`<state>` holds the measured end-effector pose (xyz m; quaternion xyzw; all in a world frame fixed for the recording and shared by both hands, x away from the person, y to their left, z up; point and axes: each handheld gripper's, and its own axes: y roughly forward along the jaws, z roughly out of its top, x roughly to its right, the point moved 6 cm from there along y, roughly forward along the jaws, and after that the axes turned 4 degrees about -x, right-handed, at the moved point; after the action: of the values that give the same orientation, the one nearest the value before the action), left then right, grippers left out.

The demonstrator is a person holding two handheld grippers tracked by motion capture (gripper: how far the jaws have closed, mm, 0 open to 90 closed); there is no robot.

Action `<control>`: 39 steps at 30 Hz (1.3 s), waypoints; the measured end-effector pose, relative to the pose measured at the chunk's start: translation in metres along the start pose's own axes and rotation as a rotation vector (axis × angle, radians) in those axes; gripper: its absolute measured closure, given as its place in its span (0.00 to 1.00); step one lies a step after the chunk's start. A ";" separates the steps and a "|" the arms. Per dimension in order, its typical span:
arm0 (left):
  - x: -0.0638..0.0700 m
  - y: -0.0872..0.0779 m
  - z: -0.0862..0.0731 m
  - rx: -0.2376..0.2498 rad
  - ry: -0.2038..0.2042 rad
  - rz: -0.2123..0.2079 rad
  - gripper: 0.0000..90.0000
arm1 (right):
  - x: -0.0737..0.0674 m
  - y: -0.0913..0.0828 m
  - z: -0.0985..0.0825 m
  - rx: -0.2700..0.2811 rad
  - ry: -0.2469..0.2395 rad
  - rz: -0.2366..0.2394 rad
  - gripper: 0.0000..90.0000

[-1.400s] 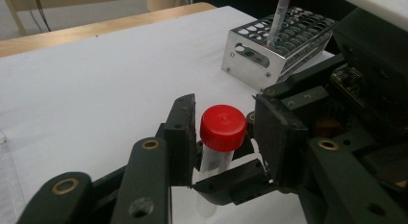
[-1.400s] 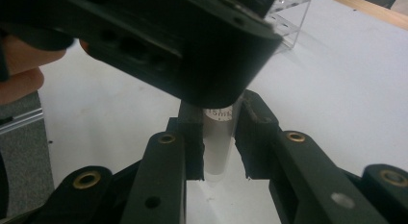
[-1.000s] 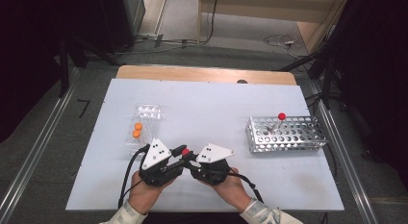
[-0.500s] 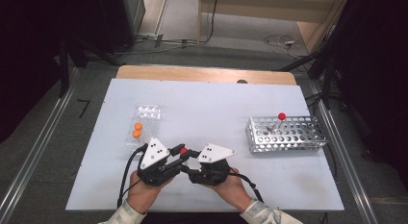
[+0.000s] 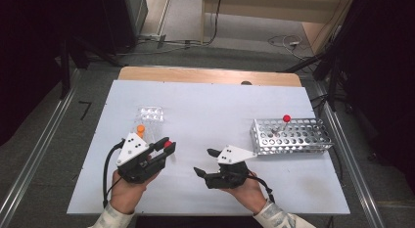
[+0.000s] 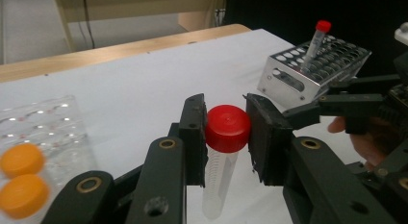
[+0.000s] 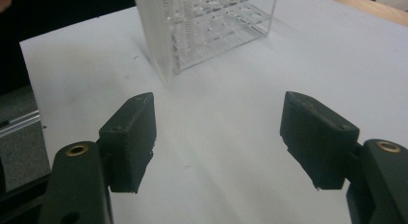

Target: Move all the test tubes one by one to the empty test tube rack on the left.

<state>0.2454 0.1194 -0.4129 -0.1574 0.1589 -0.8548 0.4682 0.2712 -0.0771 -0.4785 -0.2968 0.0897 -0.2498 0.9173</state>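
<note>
**Operator:** Tongs first. My left tongs (image 6: 226, 137) are clamped on the tube (image 6: 219, 180) just below its red cap (image 6: 227, 128). One pad sits against each side, and the tube hangs down between them above the bench (image 5: 205, 105). From the high view I see the left tongs (image 5: 164, 148) near the front left of the bench, the cap a red dot at their tip.

**Observer:** And the right ones?

**Operator:** My right tongs (image 7: 219, 137) stand wide apart with nothing but bare bench between them; their jaws have just been opening. In the high view the right tongs (image 5: 204, 162) point left toward the left pair, well apart from it.

**Observer:** What lies around the tube?

**Operator:** Just beyond the left tongs is a clear rack (image 5: 149, 118) with an orange cap (image 5: 140, 128) showing at its near end. In the left gripper view I count two orange caps (image 6: 21, 176) at that rack's near edge. The right gripper view looks straight at the clear rack (image 7: 207, 27) from across the bench.

**Observer:** Anything farther off?

**Operator:** A metal rack (image 5: 291, 136) sits at the right side of the bench, near the right hand (image 5: 249, 191). One red-capped tube (image 5: 285, 123) stands tilted in it, toward its back left.
</note>
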 end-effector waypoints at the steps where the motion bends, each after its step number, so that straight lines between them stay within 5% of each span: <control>1: -0.003 -0.004 0.002 0.004 -0.004 0.012 0.77 | 0.002 -0.003 -0.002 0.001 0.003 -0.008 0.30; 22: -0.067 -0.052 0.014 0.027 -0.078 0.174 0.77 | 0.038 -0.042 -0.022 0.028 0.057 -0.106 0.30; 30: -0.088 -0.053 0.019 0.044 -0.088 0.254 0.77 | 0.041 -0.045 -0.022 0.034 0.070 -0.117 0.30; 39: -0.097 -0.041 0.020 0.047 -0.091 0.282 0.77 | 0.043 -0.045 -0.023 0.032 0.075 -0.122 0.30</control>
<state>0.2728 0.2203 -0.3896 -0.1609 0.1381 -0.7760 0.5940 0.2826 -0.1414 -0.4710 -0.2773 0.1017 -0.3178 0.9010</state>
